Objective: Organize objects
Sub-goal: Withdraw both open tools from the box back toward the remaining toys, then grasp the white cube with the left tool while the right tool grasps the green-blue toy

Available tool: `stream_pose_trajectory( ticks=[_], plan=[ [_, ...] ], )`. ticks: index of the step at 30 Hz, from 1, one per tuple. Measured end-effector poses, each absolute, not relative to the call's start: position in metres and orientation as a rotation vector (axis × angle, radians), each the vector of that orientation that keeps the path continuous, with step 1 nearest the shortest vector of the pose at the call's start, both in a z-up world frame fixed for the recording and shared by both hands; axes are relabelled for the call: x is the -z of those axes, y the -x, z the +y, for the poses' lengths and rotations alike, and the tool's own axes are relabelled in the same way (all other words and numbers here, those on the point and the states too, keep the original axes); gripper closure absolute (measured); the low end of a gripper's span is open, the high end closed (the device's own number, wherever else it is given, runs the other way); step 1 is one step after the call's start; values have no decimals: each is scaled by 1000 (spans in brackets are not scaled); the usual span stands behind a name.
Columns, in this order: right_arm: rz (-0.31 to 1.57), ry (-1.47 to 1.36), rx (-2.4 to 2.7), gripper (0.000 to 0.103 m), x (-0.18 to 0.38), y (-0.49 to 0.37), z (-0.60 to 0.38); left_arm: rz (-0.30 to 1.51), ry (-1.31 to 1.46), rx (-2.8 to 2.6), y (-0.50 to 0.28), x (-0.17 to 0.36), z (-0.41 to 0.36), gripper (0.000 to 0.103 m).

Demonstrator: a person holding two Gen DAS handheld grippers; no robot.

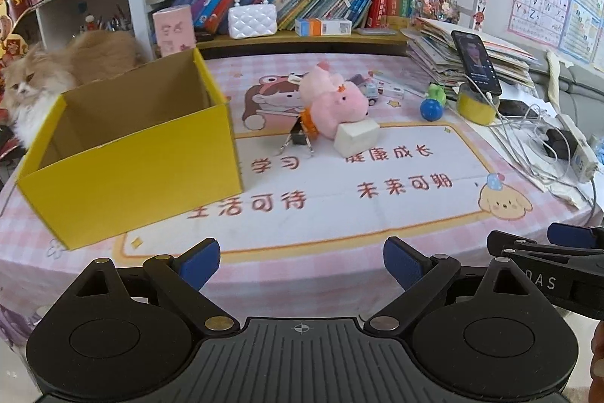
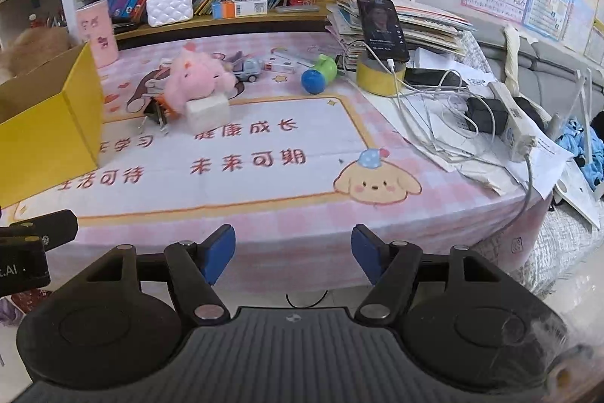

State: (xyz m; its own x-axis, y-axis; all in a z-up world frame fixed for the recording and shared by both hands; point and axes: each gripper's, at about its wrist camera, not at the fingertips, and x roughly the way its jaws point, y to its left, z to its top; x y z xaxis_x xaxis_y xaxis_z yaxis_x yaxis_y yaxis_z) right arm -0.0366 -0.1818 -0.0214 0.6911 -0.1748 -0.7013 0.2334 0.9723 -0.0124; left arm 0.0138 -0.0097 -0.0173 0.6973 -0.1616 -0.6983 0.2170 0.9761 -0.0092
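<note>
**Both grippers empty at the near table edge; toys clustered ahead**

My left gripper hangs over the near edge of the pink tablecloth. Its blue pads stand wide apart with nothing between them. My right gripper sits just beside it, to its right, likewise over the near edge. Its blue pads are parted, nothing between them.

Ahead of my left fingers and to their left stands the yellow cardboard box, open side up. Its long axis runs from near-left to far-right, one corner turned toward me. From the right wrist view only its right end shows, well left of those fingers.

Straight ahead of both grippers, well apart from the fingertips, lies the pink plush pig. It lies on its side, body running roughly left to right, snout toward the right in the left wrist view. A white block touches its near side. A small black and orange item with metal legs touches its left side; I cannot tell what it is.

Behind the pig is a small toy car. To the right lies a blue and green toy, blue ball end nearer me, green end pointing away and right. Further right, a phone stands upright on a yellow tape roll.

A long-haired cat sits behind the box.
</note>
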Motion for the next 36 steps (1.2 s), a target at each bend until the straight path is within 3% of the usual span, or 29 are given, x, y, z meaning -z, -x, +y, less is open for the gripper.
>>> stream_pose_trajectory(
  ticks=[27, 36],
  plan=[
    [754, -93, 108, 35, 26, -113, -289, 838, 40, 30, -151, 43, -106, 9],
    [771, -71, 118, 35, 26, -135, -309, 864, 57, -27, -197, 74, -132, 23]
  ],
)
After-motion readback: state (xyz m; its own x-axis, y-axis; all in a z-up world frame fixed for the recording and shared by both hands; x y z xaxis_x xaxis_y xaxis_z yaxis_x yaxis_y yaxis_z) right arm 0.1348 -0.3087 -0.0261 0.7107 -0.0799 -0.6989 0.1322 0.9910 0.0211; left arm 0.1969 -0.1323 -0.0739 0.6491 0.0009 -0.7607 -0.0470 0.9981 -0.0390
